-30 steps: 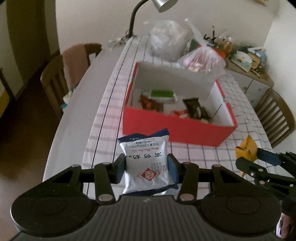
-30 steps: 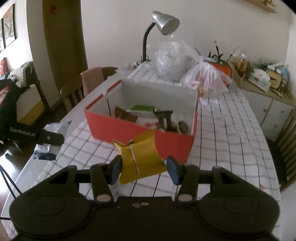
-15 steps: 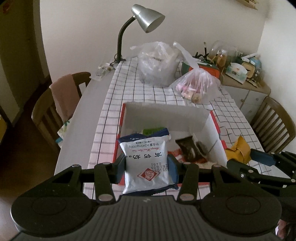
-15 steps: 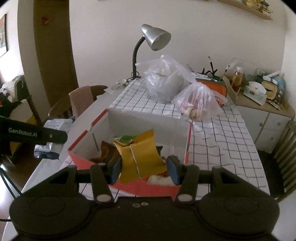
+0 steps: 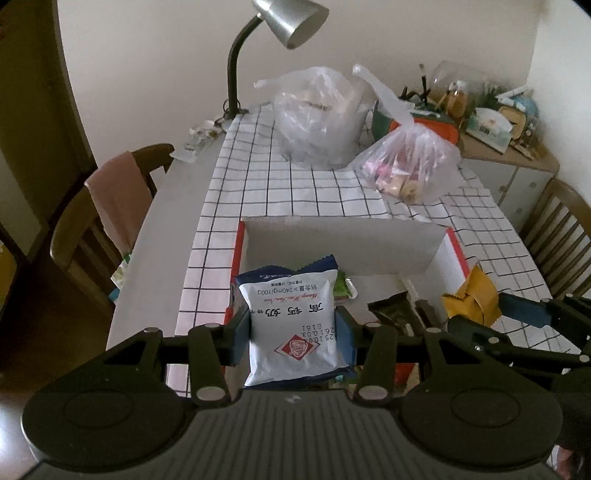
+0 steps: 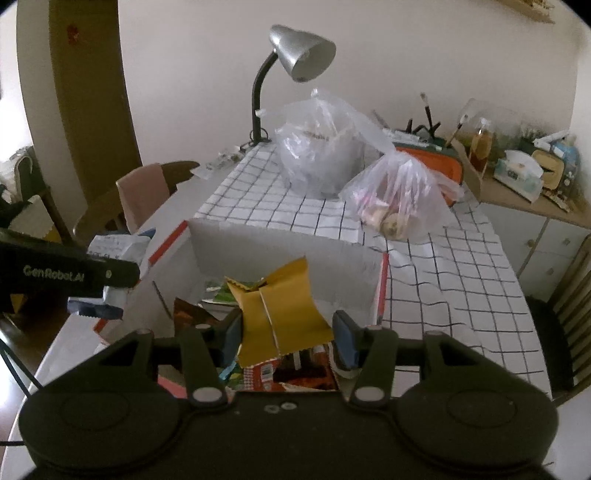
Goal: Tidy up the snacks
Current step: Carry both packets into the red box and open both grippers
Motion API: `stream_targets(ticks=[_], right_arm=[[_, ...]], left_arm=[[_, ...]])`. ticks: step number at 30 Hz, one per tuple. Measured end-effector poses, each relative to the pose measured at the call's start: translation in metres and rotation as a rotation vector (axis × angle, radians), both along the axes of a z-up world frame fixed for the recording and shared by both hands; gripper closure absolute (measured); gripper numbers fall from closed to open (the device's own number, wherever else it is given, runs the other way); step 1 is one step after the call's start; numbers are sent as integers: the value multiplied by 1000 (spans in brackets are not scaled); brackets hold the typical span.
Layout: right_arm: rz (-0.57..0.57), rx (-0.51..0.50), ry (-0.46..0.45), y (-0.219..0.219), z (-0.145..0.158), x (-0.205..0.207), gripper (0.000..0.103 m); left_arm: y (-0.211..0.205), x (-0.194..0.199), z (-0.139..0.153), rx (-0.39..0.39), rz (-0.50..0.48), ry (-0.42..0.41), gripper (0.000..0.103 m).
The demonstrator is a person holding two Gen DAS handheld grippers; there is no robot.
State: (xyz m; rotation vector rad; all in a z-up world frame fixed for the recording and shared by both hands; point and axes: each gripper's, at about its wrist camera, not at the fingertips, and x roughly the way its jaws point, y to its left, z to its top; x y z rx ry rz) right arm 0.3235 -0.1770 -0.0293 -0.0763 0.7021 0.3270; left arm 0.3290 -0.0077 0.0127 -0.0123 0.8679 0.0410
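Everything here sits around the red box [image 5: 456, 254], a white-lined carton open at the top on the checked tablecloth [image 5: 295, 188]. The left gripper [image 5: 293, 332] hangs over the box's near left corner, its two blue pads pinching a white-and-blue snack packet [image 5: 293, 321] by the sides; the packet stands upright between them, printed face toward the camera and upside down. The right gripper [image 6: 286, 328] is over the near edge of the box, a little toward its right side, and it pinches a crumpled yellow packet [image 6: 280, 314], which leans to the left in its grip. From the left wrist view that same yellow packet [image 5: 471, 299] shows just by the box's right wall.

Down inside the box lie other snacks: a dark brown wrapper [image 5: 397, 312] near the middle, a green-topped pack [image 6: 223, 293] toward the back wall, and red printed wrappers under the right gripper. Beyond the box's far wall stand two clear plastic bags, the larger one [image 5: 317, 114] further back and a smaller one [image 5: 406, 166] with pink and pale items to its right. A silver desk lamp [image 5: 290, 18] rises behind them at the table's far end
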Motion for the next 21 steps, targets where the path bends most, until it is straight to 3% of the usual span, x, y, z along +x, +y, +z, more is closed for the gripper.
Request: stream_targets(ticks=[9, 21], right_arm=[[7, -37, 72, 8, -31, 31, 52], [37, -50, 164, 5, -66, 51, 52]], left_arm=[[-2, 35, -35, 38, -4, 89, 56], [-17, 52, -76, 90, -3, 186, 56]])
